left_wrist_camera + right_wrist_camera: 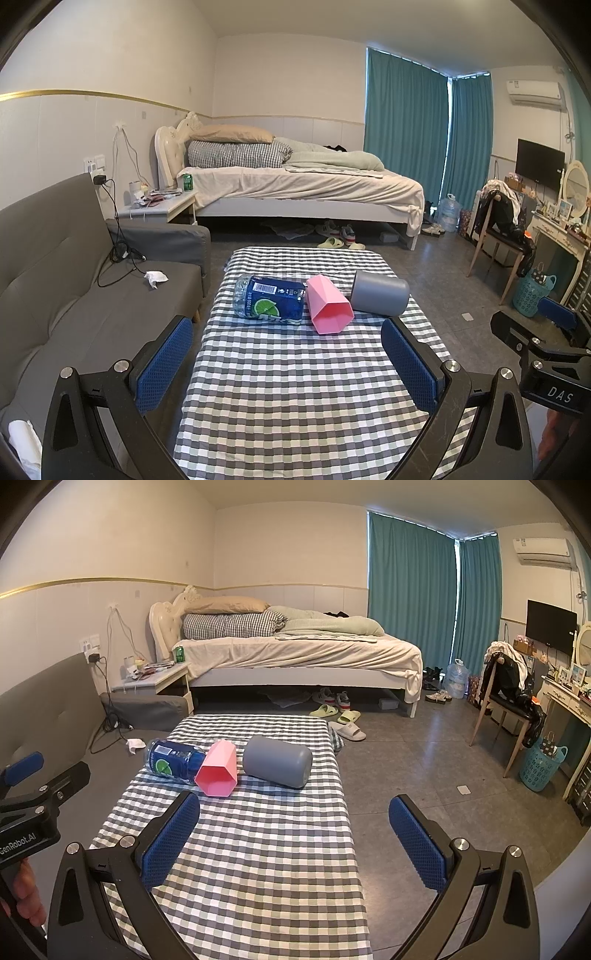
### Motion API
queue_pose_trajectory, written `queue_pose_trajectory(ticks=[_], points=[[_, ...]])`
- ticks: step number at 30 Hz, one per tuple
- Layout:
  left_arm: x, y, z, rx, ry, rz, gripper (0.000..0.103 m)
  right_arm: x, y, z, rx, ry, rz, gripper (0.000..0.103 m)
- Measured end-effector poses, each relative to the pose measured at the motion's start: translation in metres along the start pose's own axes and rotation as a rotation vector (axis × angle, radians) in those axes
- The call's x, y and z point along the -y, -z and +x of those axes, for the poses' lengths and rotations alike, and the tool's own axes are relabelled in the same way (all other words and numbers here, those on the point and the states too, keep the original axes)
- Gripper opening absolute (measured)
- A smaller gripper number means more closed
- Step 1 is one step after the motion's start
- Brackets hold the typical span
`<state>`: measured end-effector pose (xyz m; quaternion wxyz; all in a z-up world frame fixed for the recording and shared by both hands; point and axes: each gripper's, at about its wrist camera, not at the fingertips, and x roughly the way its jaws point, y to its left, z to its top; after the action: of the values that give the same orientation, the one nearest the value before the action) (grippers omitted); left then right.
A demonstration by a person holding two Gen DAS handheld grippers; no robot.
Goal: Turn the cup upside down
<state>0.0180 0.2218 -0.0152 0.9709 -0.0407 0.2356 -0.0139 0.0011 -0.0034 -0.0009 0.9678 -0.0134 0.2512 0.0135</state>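
Jaws, left gripper (287, 360): stood spread wide and held nothing, its blue pads (165, 363) framing bare checked cloth, which read as a hold-off before any approach.
Jaws, right gripper (294, 840): likewise parted and empty, hanging over the near right edge of the table (258, 867), so that one pad sat above the floor.
Pink cup (328, 304): lay on its side at about 12 o'clock in the left wrist view, faceted walls tapering toward the far end, mouth turned toward the cameras and slightly right; its open rim was not yet down on the cloth.
Grey cup (380, 293): also tipped over, at roughly 1 o'clock, just beside the pink one and apparently touching it; its mouth direction could not be told for sure.
Water bottle (269, 301): on its side at 11 o'clock, neck end hidden behind the pink cup, likely stopping that cup from rolling left.
Reason for the layout: all three things lay in one row across the table's far half, well apart from both grippers, leaving open cloth in front for setting a cup down inverted.
Stage, as a judgement: start of the task, nothing grasped; which cup was meant could not be told.
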Motion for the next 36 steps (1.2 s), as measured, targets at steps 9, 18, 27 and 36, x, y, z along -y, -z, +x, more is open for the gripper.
queue_pose_trajectory(ticks=[9, 18, 27, 36], points=[[0.005, -0.002, 0.005, -0.022, -0.013, 0.003, 0.103, 0.008, 0.002, 0.006, -0.01, 0.032, 0.004, 0.103], [0.022, -0.002, 0.033, -0.083, -0.006, 0.003, 0.103, 0.024, -0.003, 0.027, -0.025, 0.073, 0.01, 0.103], [0.045, -0.005, 0.1, -0.155, 0.013, -0.004, 0.103, 0.031, 0.014, 0.08, -0.087, 0.056, -0.005, 0.103], [0.082, 0.011, 0.185, -0.233, 0.032, 0.046, 0.103, 0.056, 0.037, 0.127, -0.162, 0.076, 0.044, 0.103]])
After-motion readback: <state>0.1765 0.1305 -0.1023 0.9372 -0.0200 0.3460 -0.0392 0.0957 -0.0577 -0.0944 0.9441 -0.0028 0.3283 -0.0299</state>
